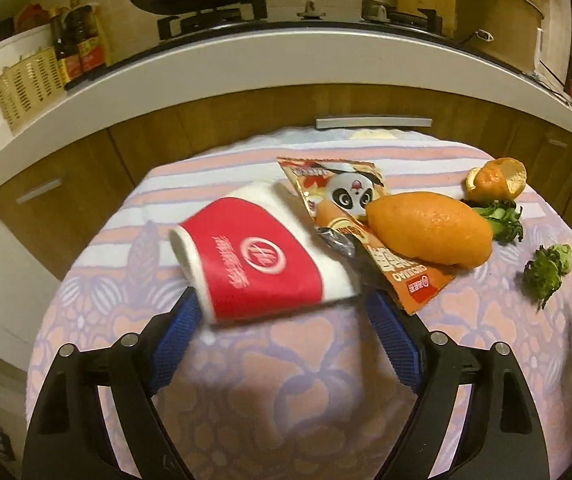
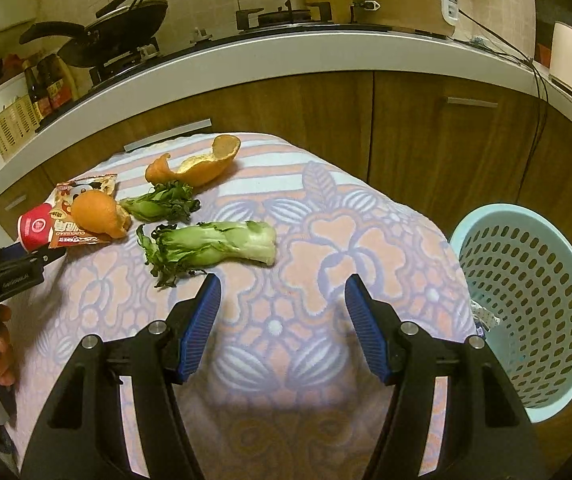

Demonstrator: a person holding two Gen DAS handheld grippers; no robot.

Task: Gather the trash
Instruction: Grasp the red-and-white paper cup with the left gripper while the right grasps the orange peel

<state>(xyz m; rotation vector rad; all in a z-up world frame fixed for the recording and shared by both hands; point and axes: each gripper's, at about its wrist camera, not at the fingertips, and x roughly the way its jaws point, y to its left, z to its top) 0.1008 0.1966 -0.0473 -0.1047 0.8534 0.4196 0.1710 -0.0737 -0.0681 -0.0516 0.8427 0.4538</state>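
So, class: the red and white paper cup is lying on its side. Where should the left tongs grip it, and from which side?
Grip the paper cup across its red band, mid-body, coming from the near table edge, where the left tongs already stand open around it. The cup lies tipped, so its curved sides face the pads; the thin wall probably calls for a gentle squeeze.

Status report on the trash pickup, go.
Left gripper open, straddling tipped paper cup. Right gripper open, empty, near bok choy. Snack wrapper touches cup. Basket right.
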